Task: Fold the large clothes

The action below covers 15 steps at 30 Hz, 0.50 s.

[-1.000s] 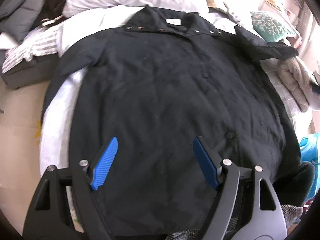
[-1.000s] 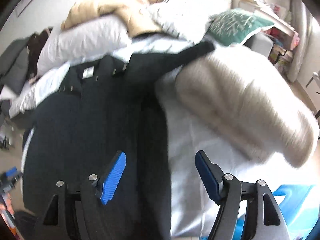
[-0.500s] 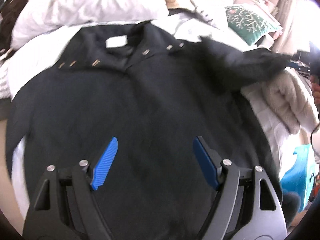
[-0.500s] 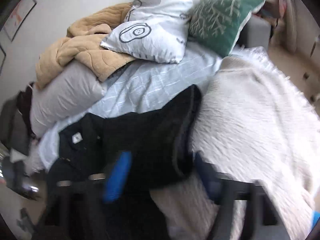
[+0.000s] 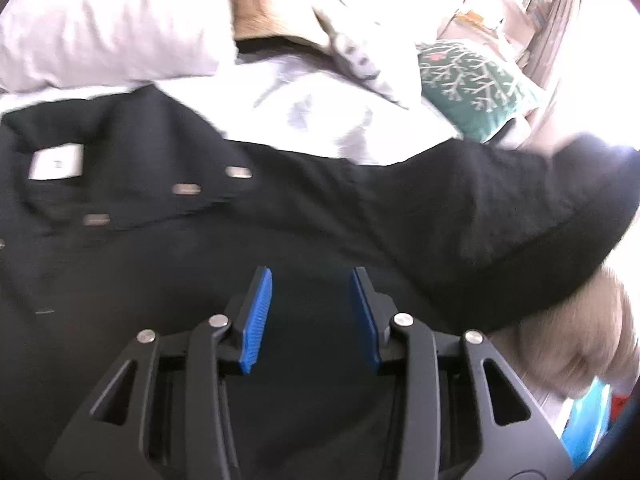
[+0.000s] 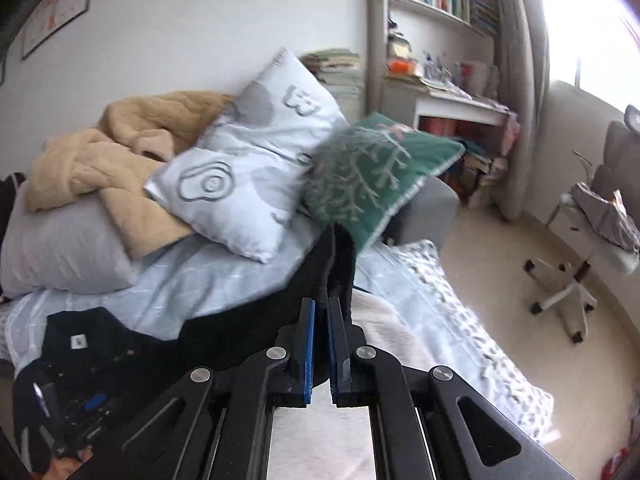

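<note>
1. Change since a second ago: the right gripper (image 6: 321, 312) has gone from wide open over the bed to pinched on the sleeve (image 6: 336, 256) of the large black button-front shirt (image 5: 200, 264), and now holds it raised. The left gripper (image 5: 312, 312) has narrowed its gap and moved up toward the collar.
2. Right gripper: blue pads almost together, a fold of dark sleeve cloth standing upright between them. It points toward the pillows, above the bed.
3. Left gripper: jaws partly apart, nothing between them, hovering low over the shirt's chest.
4. Shirt: spread flat on the pale blue bedsheet (image 6: 188, 280), collar with white neck label (image 5: 58, 164) toward the pillows, metal snaps (image 5: 184, 189) along the placket. Its sleeve runs out to the right and lifts off the bed.
5. Surroundings: green cushion with white branch pattern (image 6: 372, 176), white printed pillow (image 6: 248, 172), tan fleece blanket (image 6: 104, 160), cream fluffy throw (image 5: 560, 344) beside the shirt. Left view is motion-blurred.
</note>
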Available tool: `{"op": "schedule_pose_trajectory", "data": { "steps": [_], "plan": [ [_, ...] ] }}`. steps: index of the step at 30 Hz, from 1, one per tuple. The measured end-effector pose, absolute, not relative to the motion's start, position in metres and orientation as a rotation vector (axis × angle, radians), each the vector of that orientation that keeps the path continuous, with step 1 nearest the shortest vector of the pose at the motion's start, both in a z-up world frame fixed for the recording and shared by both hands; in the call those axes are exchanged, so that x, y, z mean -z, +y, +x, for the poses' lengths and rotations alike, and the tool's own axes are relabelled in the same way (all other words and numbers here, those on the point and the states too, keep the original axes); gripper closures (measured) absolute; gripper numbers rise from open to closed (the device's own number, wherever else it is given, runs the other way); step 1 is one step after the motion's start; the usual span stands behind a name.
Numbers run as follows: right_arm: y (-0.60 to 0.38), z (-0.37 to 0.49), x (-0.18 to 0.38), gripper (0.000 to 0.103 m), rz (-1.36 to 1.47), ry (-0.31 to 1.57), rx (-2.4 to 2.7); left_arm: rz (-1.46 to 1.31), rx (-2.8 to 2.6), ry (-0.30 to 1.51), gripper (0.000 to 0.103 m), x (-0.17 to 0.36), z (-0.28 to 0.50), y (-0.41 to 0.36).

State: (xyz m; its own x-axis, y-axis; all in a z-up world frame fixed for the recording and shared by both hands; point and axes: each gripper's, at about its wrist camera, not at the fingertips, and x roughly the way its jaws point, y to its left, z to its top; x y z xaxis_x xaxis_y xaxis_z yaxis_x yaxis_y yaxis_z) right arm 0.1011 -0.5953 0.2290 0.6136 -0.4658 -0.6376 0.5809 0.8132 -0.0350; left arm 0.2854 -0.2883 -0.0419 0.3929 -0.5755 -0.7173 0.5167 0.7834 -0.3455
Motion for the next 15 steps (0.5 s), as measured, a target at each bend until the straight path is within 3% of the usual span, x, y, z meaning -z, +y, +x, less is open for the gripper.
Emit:
{"op": "schedule_pose_trajectory", "data": {
  "steps": [10,11,13,15],
  "plan": [
    [-0.656,0.09,-0.103,0.098,0.203,1.049,0.846,-0.052,0.716,0.935,0.058,0.094,0.28,-0.34],
    [-0.657,0.09,-0.1,0.098,0.185,1.05,0.853,-0.045,0.706,0.945,0.055,0.09,0.28,-0.338],
    [-0.661,0.08,-0.104,0.096,0.259,1.017,0.809,-0.028,0.663,0.977,0.037,0.084,0.281,-0.332],
    [-0.662,0.065,-0.119,0.089,0.322,0.958,0.801,-0.046,0.636,1.001,0.031,0.073,0.278,-0.314]
  ]
}}
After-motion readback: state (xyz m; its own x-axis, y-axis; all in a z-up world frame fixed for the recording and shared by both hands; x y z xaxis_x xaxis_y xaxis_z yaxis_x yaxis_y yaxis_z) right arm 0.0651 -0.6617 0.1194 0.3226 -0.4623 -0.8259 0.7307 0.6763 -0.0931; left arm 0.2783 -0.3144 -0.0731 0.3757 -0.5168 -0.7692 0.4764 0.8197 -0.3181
